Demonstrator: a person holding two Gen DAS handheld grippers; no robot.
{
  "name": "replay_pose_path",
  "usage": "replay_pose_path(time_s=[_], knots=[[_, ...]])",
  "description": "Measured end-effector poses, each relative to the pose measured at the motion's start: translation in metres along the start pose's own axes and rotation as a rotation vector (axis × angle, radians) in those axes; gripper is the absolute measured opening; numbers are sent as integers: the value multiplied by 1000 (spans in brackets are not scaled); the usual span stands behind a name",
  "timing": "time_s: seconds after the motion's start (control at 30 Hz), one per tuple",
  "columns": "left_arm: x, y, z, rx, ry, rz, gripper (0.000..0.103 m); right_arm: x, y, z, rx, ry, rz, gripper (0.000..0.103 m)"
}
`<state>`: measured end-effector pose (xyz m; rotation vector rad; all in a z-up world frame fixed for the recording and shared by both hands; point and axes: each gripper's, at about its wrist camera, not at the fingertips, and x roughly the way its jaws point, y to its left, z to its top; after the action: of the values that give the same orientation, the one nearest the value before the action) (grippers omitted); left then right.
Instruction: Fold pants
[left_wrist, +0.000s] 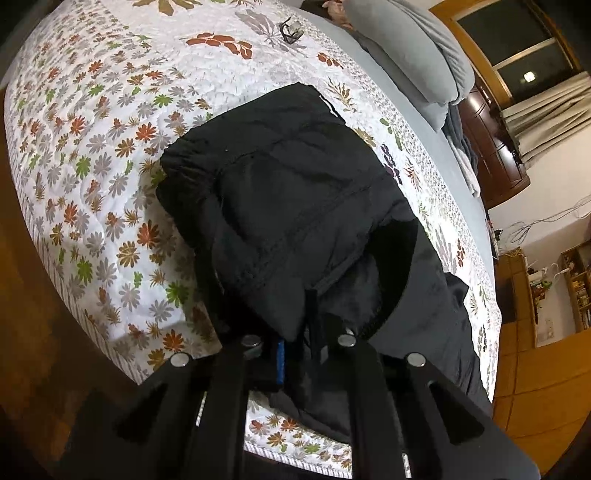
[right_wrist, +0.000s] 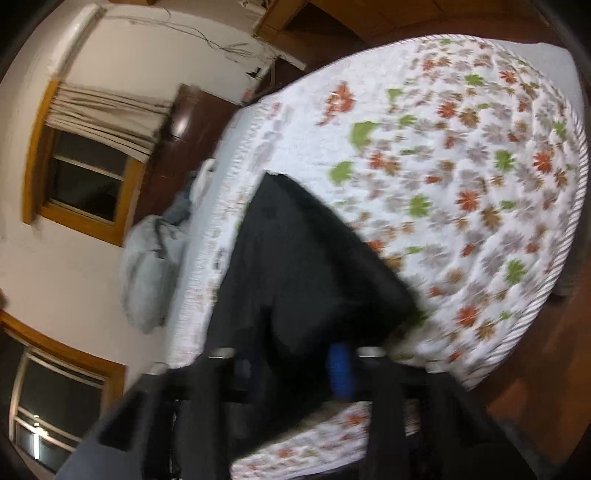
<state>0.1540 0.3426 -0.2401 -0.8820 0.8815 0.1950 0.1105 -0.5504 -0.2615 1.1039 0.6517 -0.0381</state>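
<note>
Bed (left_wrist: 424, 122): a wide mattress under a flat grey sheet is seen, reaching from near edge to far wall.
Quilt (left_wrist: 110, 122): a white stitched, puffy cover printed with orange, green and grey leaf-flowers is spread over the bed, a striped trim running along its edge.
Pants (left_wrist: 288, 206): black, matte, soft cloth with visible seams is laid on the quilt near the bed's near edge, already doubled into a thick rounded bundle; a darker, smoother inner layer is shown where the top layer is lifted. No label or writing can be read on them.
Pillows (left_wrist: 410, 48): grey, plump and smooth, stacked at the head of the bed.
Left gripper (left_wrist: 295, 347): the black fingers are seen drawn fully together, and the near hem of the pants is pinched between them beside a blue pad.
Right gripper (right_wrist: 295, 363): the picture is smeared by motion; the fingers are seen nearly together, with black pants cloth (right_wrist: 295, 266) caught between them next to a blue pad.
Small dark object (left_wrist: 291, 31): left far off on the quilt, too small to be made out.
</note>
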Motion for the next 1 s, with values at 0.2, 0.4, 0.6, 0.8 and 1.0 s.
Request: replay_pose_path(time_s=[0.2, 0.4, 0.6, 0.8, 1.0], knots=[[-2, 0, -5, 27, -11, 0, 13, -6, -4, 0, -18, -16, 29, 27], [-24, 0, -11, 43, -34, -9, 25, -48, -12, -1, -2, -97, 32, 55], [-74, -37, -30, 252, -205, 104, 42, -65, -28, -9, 84, -88, 40, 75], [-84, -80, -27, 399, -325, 97, 74, -54, -36, -11, 126, -84, 108, 75], [-44, -82, -13, 383, -272, 125, 84, -30, -39, -12, 158, -67, 149, 76]])
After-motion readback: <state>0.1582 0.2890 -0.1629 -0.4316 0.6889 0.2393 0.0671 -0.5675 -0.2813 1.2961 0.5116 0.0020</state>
